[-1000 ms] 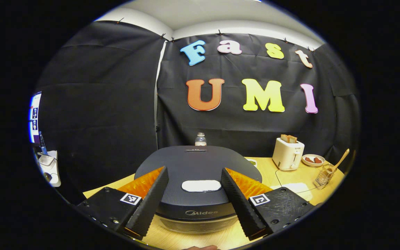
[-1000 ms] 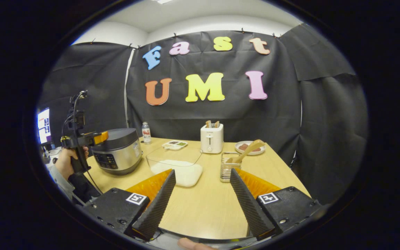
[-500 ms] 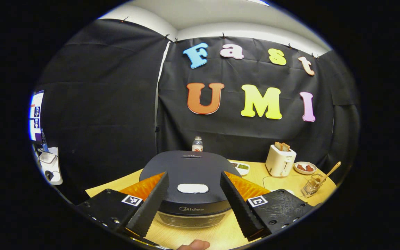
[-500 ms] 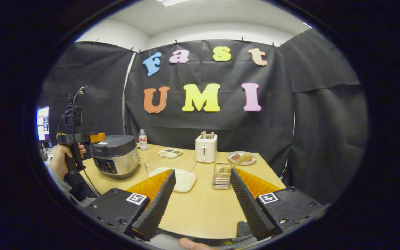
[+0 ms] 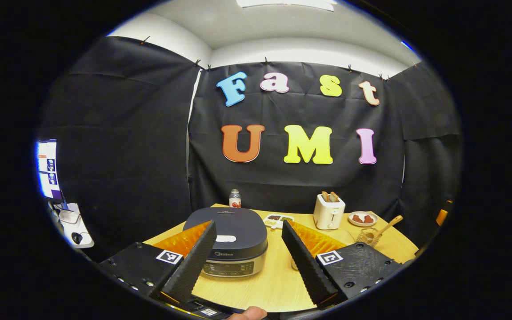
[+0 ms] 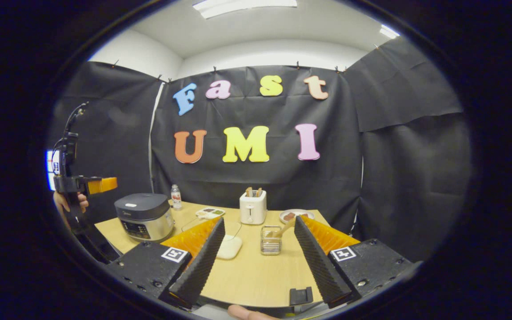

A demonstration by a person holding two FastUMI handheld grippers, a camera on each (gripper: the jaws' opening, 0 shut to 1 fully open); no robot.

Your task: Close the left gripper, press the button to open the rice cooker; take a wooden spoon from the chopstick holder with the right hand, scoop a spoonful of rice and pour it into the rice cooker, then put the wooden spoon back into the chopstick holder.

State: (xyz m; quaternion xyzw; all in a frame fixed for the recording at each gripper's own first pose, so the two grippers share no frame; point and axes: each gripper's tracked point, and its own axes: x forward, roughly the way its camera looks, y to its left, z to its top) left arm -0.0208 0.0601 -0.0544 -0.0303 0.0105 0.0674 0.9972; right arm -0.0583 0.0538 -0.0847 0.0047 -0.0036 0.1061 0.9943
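In the left gripper view, the left gripper (image 5: 248, 258) hangs with fingers spread wide and nothing between them, well short of the dark round rice cooker with a steel band (image 5: 231, 242). Its lid is down, the pale oval button (image 5: 226, 238) on top.

In the right gripper view, the right gripper (image 6: 258, 257) is likewise spread and empty. The light wooden spoon (image 6: 284, 228) leans in the clear chopstick holder (image 6: 270, 240), right of the cooker.

Risk: pressing with the fingers spread could straddle the button and miss it.
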